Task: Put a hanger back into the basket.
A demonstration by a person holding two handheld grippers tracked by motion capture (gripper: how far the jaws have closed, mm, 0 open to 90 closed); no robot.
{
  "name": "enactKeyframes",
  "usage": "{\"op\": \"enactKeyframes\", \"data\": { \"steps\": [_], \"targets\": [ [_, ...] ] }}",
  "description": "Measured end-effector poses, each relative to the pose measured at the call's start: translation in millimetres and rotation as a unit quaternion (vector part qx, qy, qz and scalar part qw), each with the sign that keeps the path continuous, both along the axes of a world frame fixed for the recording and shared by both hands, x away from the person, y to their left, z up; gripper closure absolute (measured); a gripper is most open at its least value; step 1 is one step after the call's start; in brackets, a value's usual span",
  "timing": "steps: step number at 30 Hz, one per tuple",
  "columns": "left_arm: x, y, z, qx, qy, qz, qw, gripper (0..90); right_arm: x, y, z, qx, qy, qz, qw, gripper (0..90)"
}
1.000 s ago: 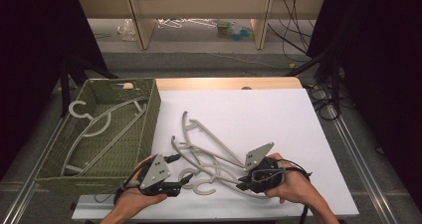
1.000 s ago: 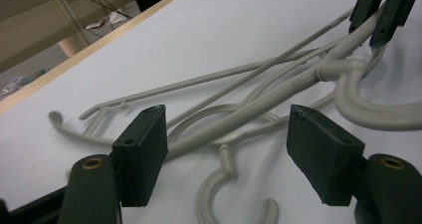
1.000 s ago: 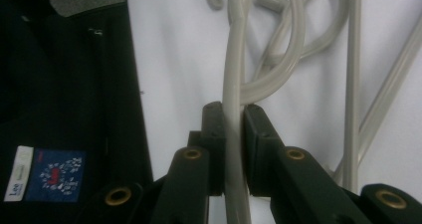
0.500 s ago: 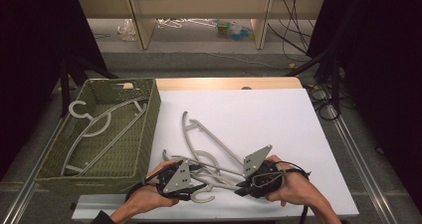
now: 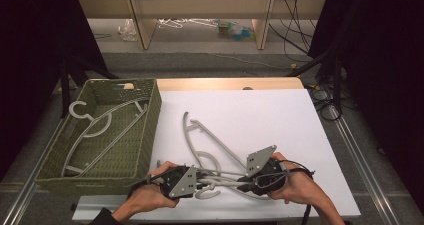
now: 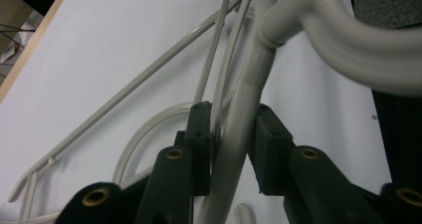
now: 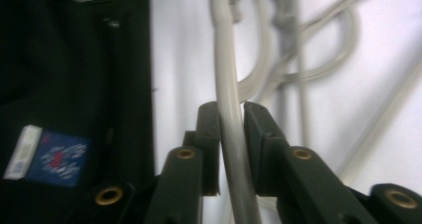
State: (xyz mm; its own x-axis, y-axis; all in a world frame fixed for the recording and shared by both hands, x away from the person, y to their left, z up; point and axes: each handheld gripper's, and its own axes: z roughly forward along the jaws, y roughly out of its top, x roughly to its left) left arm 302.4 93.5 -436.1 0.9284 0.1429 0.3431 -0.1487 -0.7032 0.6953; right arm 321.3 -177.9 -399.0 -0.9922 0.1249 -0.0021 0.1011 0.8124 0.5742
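White tabletop [image 5: 280,110], dark surrounds.

bare white tabletop [image 5: 280,115] is lying open across the far and right parts, giving free passage there. the green basket [image 5: 150,130] is walling off the left side, and the tangled grey hangers [image 5: 210,160] are crowding the near middle between both hands.
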Motion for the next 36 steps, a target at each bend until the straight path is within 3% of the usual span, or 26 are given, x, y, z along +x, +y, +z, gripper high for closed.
{"op": "enactKeyframes", "data": {
  "steps": [3,5,7,10,12,14,17,21,23,24,27,30,31,35,36],
  "targets": [
    [-3.1,-1.4,5.1,0.005,-0.006,-0.002,1.0000,75.5,3.0,-0.4,2.5,-0.003,-0.021,-0.015,0.9997,71.5],
    [-3.6,-2.5,7.6,0.001,0.001,0.000,1.0000,77.6,4.9,1.2,3.1,-0.004,-0.045,-0.042,0.9981,67.0],
    [-2.8,-1.8,11.4,-0.017,0.020,0.016,0.9995,78.9,8.9,1.0,4.3,0.011,-0.062,-0.075,0.9951,58.7],
    [2.1,2.3,13.2,-0.043,0.053,0.045,0.9966,78.9,11.3,-1.7,10.2,0.032,-0.079,-0.117,0.9894,46.5],
    [5.5,6.8,14.0,-0.066,0.083,0.076,0.9915,79.0,13.2,-6.2,15.9,0.060,-0.092,-0.147,0.9830,42.3],
    [7.5,10.3,17.1,-0.064,0.090,0.089,0.9899,79.0,14.1,-9.5,20.9,0.075,-0.089,-0.158,0.9805,40.4],
    [9.1,16.6,21.8,-0.088,0.117,0.125,0.9814,79.0,10.8,-10.8,24.6,0.082,-0.093,-0.173,0.9770,38.1],
    [10.5,30.1,31.9,-0.117,0.146,0.156,0.9699,79.0,2.5,-8.4,27.7,0.096,-0.093,-0.176,0.9752,37.9],
    [10.3,37.3,38.8,-0.122,0.148,0.167,0.9671,79.0,-3.3,-7.3,26.0,0.099,-0.078,-0.177,0.9761,37.2],
    [10.0,40.8,42.5,-0.128,0.153,0.176,0.9638,79.0,-6.0,-7.0,23.6,0.103,-0.072,-0.175,0.9764,36.9],
    [7.4,50.6,54.2,-0.147,0.157,0.194,0.9571,79.0,-13.0,-6.6,12.0,0.106,-0.059,-0.173,0.9774,36.4],
    [1.4,56.9,69.8,-0.158,0.160,0.201,0.9534,79.0,-17.1,-9.5,1.8,0.100,-0.041,-0.176,0.9785,35.7],
    [0.0,59.6,76.8,-0.157,0.159,0.200,0.9541,79.0,-17.3,-10.8,-1.3,0.102,-0.039,-0.176,0.9783,35.7],
    [-0.8,74.8,104.3,-0.176,0.150,0.205,0.9509,79.0,-19.6,-17.8,-7.4,0.098,-0.031,-0.189,0.9766,35.7],
    [0.0,80.5,111.5,-0.183,0.152,0.209,0.9484,79.0,-20.0,-18.9,-7.9,0.098,-0.030,-0.189,0.9767,35.6]
  ]
}}
